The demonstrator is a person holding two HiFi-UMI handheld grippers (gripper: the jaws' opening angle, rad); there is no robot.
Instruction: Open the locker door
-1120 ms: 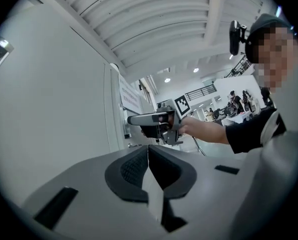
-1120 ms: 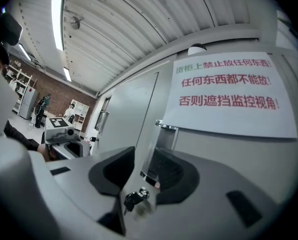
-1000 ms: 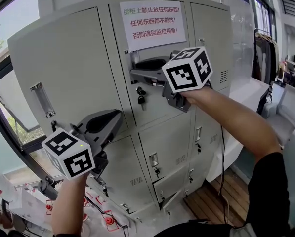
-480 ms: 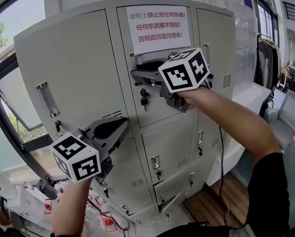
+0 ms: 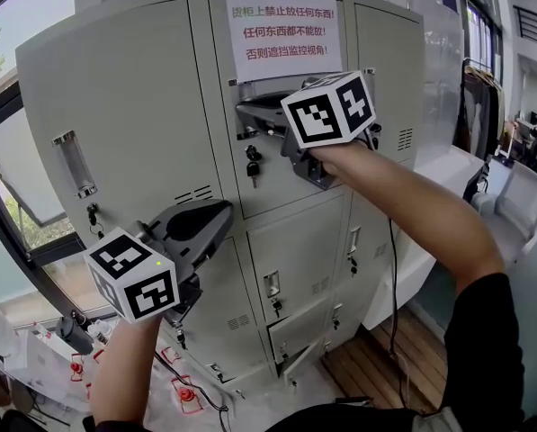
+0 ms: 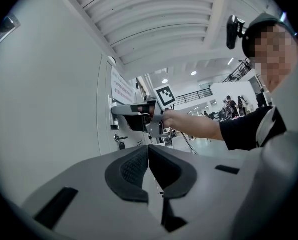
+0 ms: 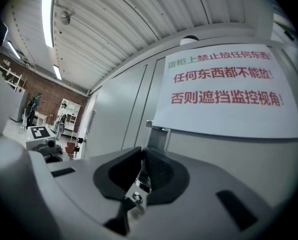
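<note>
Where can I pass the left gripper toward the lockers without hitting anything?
Free: the wide left door, between its recessed pull and vent slots. Crowded: the middle door's handle, on which the right gripper has just closed its jaws, key dangling below.

Matt grey metal locker door (image 5: pixel 295 187), glossy metal handle (image 7: pixel 139 186), white paper notice (image 5: pixel 284 27)
</note>
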